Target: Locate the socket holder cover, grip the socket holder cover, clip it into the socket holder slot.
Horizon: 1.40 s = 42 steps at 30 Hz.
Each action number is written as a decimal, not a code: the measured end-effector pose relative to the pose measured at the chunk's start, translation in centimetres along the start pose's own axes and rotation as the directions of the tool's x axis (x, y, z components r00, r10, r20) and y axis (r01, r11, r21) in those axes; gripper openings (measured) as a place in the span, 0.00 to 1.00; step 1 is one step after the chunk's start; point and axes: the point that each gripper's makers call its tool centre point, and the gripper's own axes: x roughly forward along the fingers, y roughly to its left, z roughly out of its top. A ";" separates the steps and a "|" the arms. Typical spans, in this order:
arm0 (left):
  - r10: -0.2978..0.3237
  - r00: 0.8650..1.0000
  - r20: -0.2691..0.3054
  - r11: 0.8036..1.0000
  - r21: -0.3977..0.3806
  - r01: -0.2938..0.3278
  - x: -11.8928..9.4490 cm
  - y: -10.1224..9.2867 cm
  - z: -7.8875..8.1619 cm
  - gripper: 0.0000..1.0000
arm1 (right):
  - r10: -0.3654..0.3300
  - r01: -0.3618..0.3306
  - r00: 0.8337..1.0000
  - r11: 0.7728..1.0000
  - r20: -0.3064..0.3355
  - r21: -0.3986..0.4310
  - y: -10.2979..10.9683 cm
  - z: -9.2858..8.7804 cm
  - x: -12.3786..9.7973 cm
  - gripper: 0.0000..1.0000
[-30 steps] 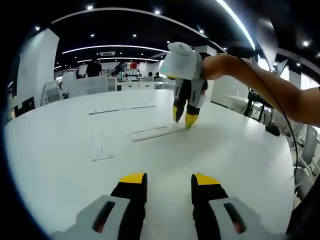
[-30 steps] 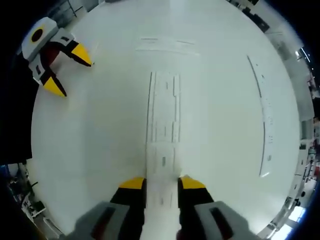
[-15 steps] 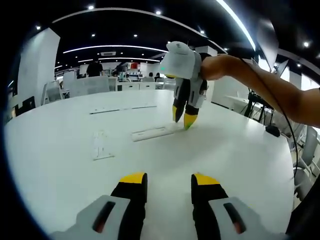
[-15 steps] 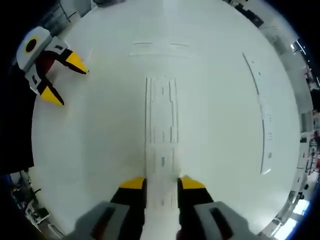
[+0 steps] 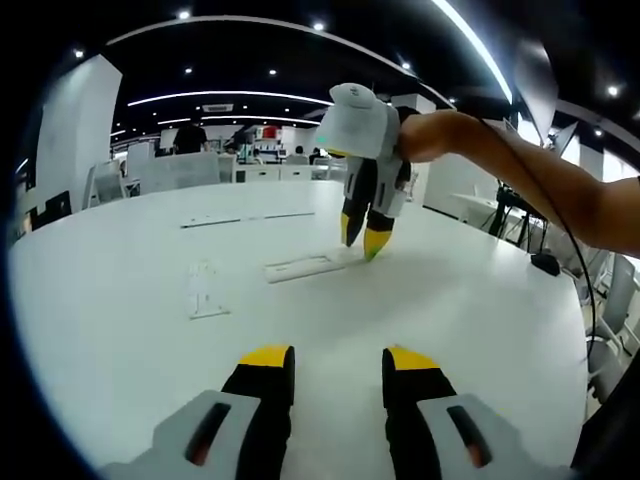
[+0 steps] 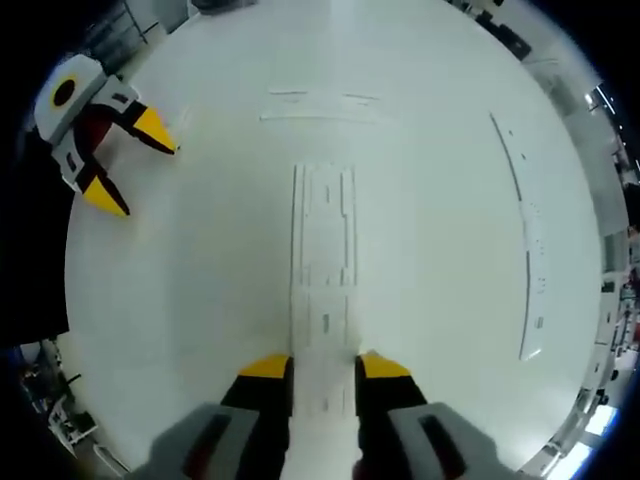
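Socket holder cover (image 6: 324, 330), a long white strip, runs up the centre of the right gripper view from between the yellow-tipped jaws of the right gripper (image 6: 324, 366) at bottom centre; the jaws stand narrow and clamped on its near end, the rest lying flat on the white table (image 6: 440, 210); in the left gripper view the same strip (image 5: 300, 267) sits just left of centre, with the right gripper (image 5: 358, 238) pointing down onto its right end and a bare forearm (image 5: 520, 180) reaching in from the right edge; the left gripper (image 5: 338, 360) shows at the bottom of its own view with jaws spread wide and nothing between them, and appears again at upper left of the right gripper view (image 6: 128, 160), hovering open over the table; no brand, label or legible writing can be made out on the parts; a small clear piece (image 5: 204, 295) lies left of the cover, and a thin long strip (image 5: 245, 217) lies beyond it toward the table's far edge; another long curved-looking strip (image 6: 530, 250) lies at the right of the right gripper view; the table is round, plain and white; behind it, an open-plan office with a dark ceiling, light strips (image 5: 230, 95) and distant desks.
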 end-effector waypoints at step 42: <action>-0.008 1.000 -0.004 1.000 -0.005 0.008 0.0 -0.3 0.0 0.35 | 0.032 -0.043 0.988 0.997 0.152 0.071 -0.3 1.9 0.0 0.25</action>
